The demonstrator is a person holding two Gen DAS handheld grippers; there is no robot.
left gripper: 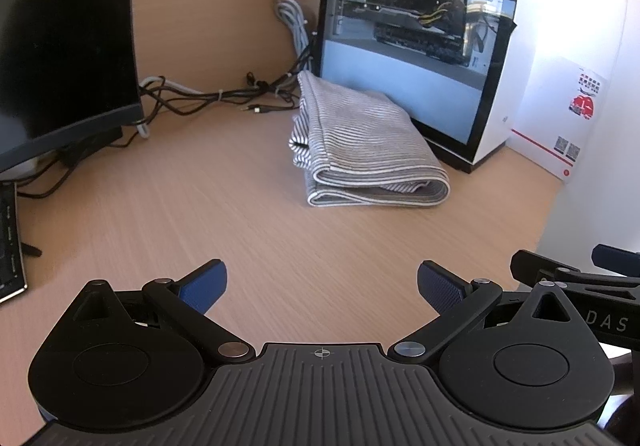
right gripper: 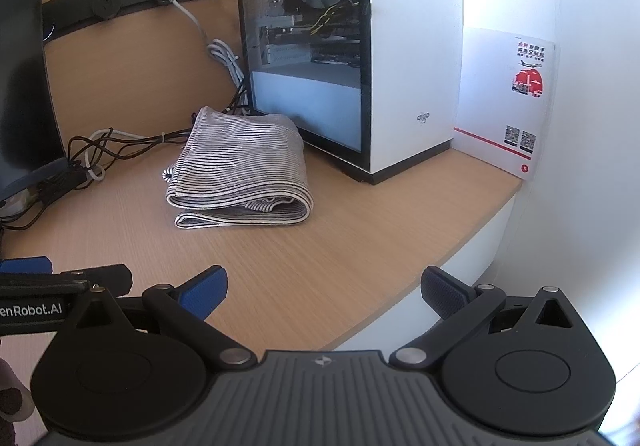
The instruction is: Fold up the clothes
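A grey and white striped garment lies folded in a thick bundle on the wooden desk, close beside the computer case. It also shows in the right wrist view. My left gripper is open and empty, held over the desk well short of the garment. My right gripper is open and empty near the desk's front right edge, also apart from the garment. The right gripper's finger shows at the right edge of the left wrist view.
A white glass-sided computer case stands behind the garment. A dark monitor is at the left, with tangled cables along the back panel. A white printed card leans on the wall. The desk edge curves at the right.
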